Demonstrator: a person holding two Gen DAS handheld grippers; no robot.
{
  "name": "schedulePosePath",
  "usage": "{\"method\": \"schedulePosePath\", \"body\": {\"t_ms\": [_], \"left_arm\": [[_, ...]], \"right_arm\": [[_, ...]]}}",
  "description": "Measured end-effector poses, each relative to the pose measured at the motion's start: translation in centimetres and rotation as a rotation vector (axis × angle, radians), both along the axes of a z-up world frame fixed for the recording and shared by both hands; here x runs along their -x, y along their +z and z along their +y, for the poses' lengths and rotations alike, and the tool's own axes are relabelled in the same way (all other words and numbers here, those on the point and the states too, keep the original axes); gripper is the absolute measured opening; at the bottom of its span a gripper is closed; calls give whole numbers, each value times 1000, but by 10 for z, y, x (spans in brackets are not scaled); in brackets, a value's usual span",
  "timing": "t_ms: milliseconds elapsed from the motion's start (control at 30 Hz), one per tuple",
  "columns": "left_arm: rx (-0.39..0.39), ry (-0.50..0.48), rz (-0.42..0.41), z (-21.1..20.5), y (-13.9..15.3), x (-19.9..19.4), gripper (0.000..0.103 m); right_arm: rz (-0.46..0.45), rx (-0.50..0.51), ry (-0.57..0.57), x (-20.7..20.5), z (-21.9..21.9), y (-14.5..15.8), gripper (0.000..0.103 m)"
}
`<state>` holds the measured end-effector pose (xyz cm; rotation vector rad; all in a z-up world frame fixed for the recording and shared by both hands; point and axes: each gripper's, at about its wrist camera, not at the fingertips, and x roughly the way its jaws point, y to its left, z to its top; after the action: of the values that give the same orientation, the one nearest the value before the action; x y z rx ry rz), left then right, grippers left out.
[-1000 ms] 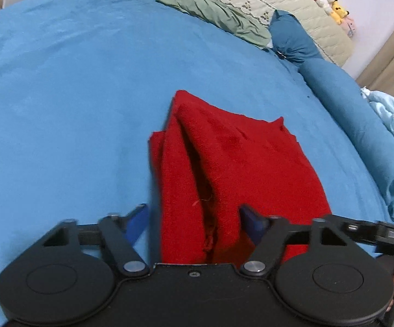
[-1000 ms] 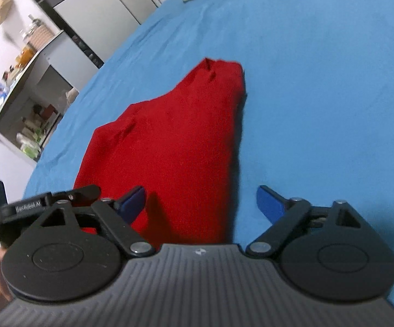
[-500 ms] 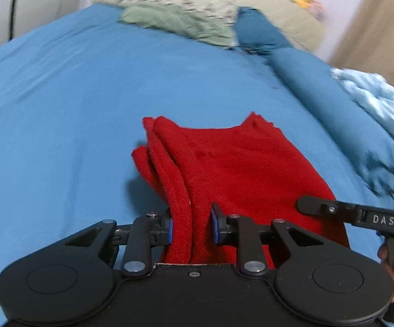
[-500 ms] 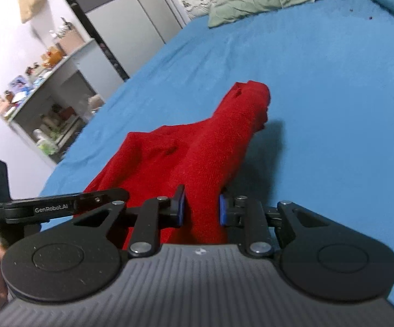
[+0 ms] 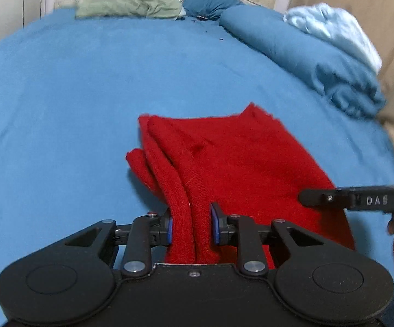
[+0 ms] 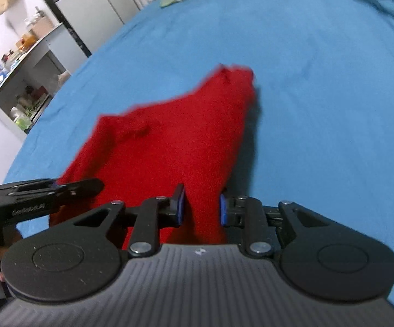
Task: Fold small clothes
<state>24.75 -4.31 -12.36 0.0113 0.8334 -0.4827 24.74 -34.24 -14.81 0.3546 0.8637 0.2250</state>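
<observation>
A red knitted garment (image 5: pixel 240 158) lies partly folded on the blue bed sheet (image 5: pixel 60 103). My left gripper (image 5: pixel 191 227) is shut on the garment's near left edge, with thick folds bunched between its blue pads. My right gripper (image 6: pixel 201 208) is shut on the near right edge of the same red garment (image 6: pixel 169 141), which lifts toward both grippers while its far end rests on the blue bed sheet (image 6: pixel 319 81). Each gripper shows at the edge of the other's view.
Pillows and a green cloth (image 5: pixel 126 6) lie at the head of the bed. A rolled blue duvet (image 5: pixel 300 51) and a pale blue blanket (image 5: pixel 333 32) line the right side. Shelves with clutter (image 6: pixel 19 87) stand left of the bed.
Both grippers were open around the garment's near edge a second ago. They have closed on it and raised it slightly off the sheet.
</observation>
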Motion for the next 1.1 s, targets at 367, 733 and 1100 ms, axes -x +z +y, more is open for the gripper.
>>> {"method": "schedulePosePath", "body": {"t_ms": [367, 733, 1100], "left_arm": [[-94, 118, -92, 24, 16, 10, 79], [-135, 146, -16, 27, -29, 3, 81], [-88, 198, -169, 28, 85, 66, 103]], "right_arm": [[-103, 98, -47, 27, -15, 27, 92], [-15, 186, -83, 20, -19, -25, 94], [-186, 175, -88, 95, -8, 98, 103]]}}
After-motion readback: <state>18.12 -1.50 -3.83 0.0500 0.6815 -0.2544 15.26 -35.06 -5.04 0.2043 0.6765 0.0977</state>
